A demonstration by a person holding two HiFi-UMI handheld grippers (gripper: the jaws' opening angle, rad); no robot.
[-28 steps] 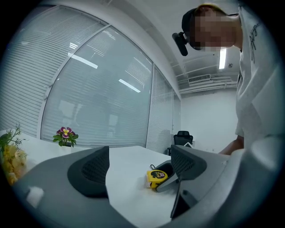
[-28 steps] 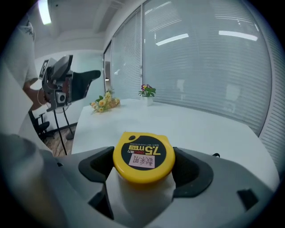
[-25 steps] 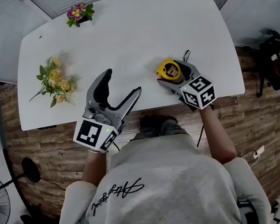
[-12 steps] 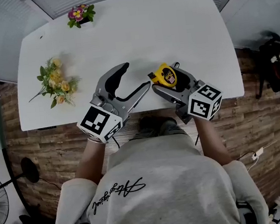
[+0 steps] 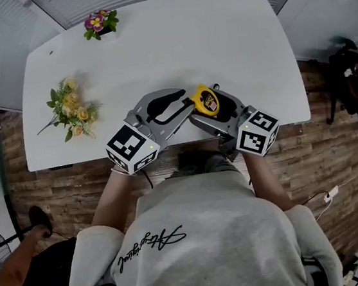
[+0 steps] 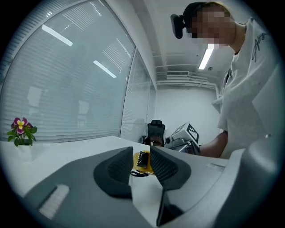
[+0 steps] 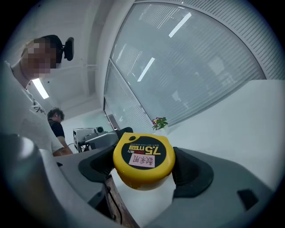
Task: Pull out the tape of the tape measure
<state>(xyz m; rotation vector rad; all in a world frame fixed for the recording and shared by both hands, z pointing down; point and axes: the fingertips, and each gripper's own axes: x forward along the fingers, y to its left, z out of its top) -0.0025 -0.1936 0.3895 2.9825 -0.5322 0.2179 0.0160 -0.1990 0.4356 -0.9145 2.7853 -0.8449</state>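
White table [image 5: 153,38] fills most of my head view, with slatted blinds behind it and wood flooring in front. At the far left corner stands a small pot [image 5: 100,20] holding pink and purple flowers; a loose bouquet [image 5: 71,110] of yellow blooms lies flat near the left edge, well apart from the work. The tape measure [image 5: 206,100] is at the near edge, just in front of my body, clamped across its yellow case by the right hand-held gripper [image 5: 208,105], one pad on each side. Its labelled round face looks straight into the right gripper view, and its mouth end points to the left of my head view, toward the left hand-held gripper [image 5: 186,102], so the case lies roughly along the near edge. The left jaws have just been closing and stand a narrow gap apart, with the case's black mouth showing in that gap; I see no pad pressing on it. The tape's hook is too small to make out. A thin black loop [image 6: 139,174] hangs below the mouth. Both marker cubes hide the near table edge beneath the case.
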